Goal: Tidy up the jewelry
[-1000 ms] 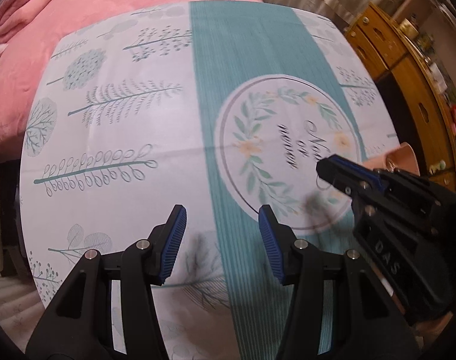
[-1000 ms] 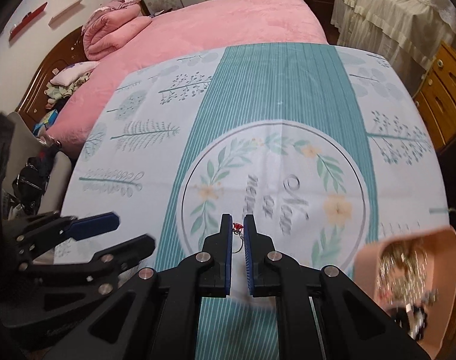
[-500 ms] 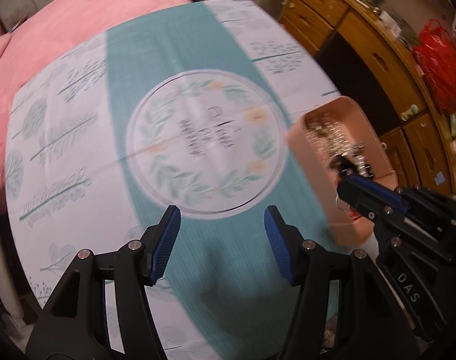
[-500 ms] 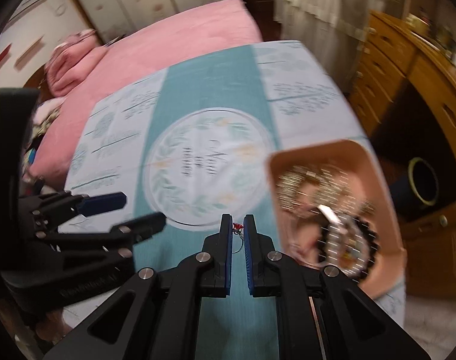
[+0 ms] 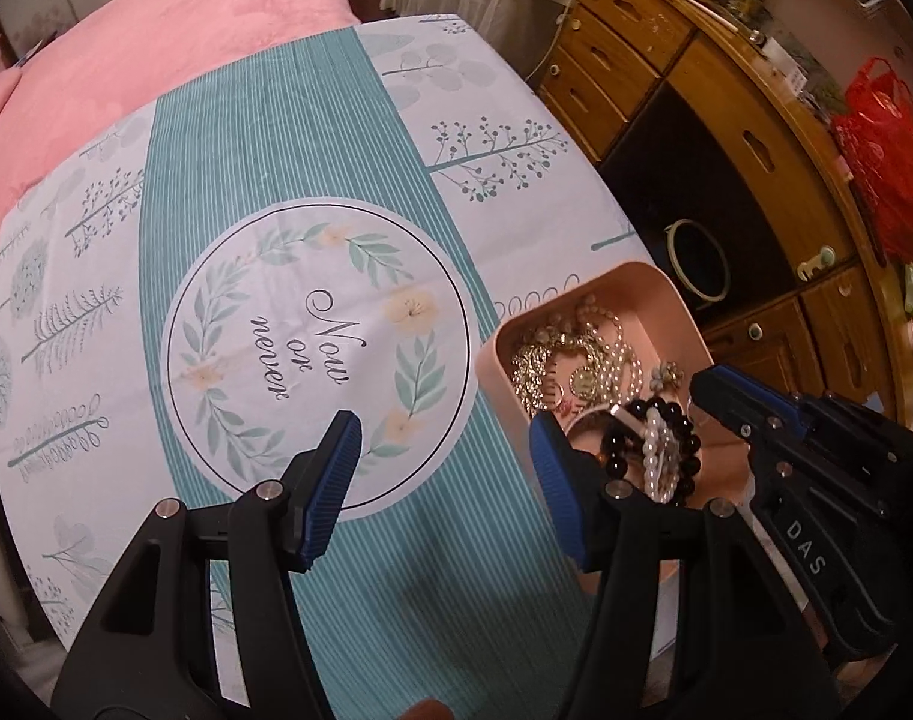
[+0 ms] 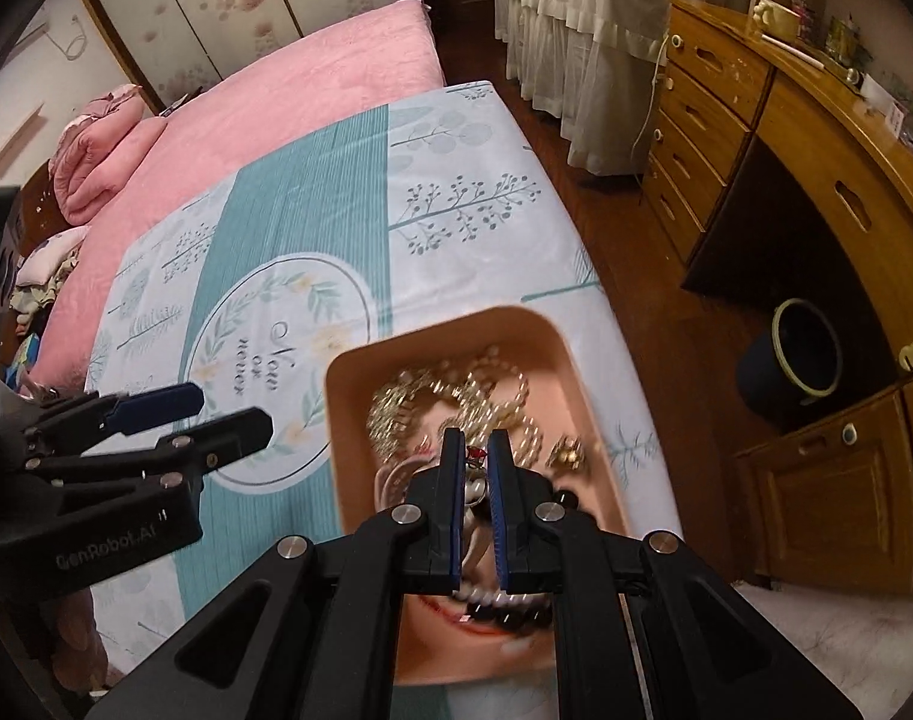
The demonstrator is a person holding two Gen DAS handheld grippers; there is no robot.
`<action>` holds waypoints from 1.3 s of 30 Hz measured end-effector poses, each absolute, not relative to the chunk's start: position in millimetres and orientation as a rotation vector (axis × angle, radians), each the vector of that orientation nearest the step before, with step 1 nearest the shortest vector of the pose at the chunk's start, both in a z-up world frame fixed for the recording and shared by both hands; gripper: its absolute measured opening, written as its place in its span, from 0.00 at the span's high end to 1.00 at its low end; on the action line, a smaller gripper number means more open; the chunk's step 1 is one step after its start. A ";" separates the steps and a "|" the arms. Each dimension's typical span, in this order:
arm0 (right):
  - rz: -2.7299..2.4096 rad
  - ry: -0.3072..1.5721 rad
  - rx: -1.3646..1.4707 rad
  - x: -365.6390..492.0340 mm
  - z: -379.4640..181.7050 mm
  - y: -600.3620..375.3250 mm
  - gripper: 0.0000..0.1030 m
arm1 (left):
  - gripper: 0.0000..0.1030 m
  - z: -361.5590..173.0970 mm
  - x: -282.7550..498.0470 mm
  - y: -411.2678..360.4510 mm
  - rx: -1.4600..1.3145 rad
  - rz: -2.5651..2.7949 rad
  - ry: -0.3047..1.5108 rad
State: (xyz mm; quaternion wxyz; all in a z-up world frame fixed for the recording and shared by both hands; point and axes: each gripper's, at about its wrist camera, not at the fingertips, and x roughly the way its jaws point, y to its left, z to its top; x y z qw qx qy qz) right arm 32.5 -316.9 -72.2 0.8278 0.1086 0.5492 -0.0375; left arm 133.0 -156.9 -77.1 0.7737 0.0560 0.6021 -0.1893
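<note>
A counter draped in a teal and white cloth (image 5: pixel 264 192) printed "Now or never". At its right edge sits a pink tray (image 5: pixel 654 291) heaped with gold chains (image 5: pixel 546 360), pearls and a black bead bracelet (image 5: pixel 678 450). The right hand-held gripper (image 6: pixel 474 456) points down over the tray, its blue pads pinched together on a tiny red-stoned piece (image 6: pixel 474 452) at the very tips. The left hand-held gripper (image 5: pixel 444 450) hovers just beside the tray, pads apart and empty, one pad above the tray's near rim. A pink bed (image 6: pixel 288 96) lies behind.
</note>
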 end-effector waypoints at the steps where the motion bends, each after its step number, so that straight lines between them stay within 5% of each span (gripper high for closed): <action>1: -0.074 1.167 0.231 36.0 -74.2 -319.0 0.93 | 0.46 -78.6 133.9 -158.0 0.119 -0.403 1.307; 7: -0.031 1.218 0.246 60.4 -91.3 -323.7 0.88 | 0.46 -83.5 136.8 -159.8 0.092 -0.354 1.324; 11: -0.007 1.223 0.231 64.0 -96.7 -317.3 0.64 | 0.46 -81.4 134.9 -157.1 0.094 -0.317 1.314; 39: 0.084 1.196 0.185 -21.3 -18.8 -227.9 0.62 | 0.42 -9.6 31.9 -51.6 0.060 -0.139 1.224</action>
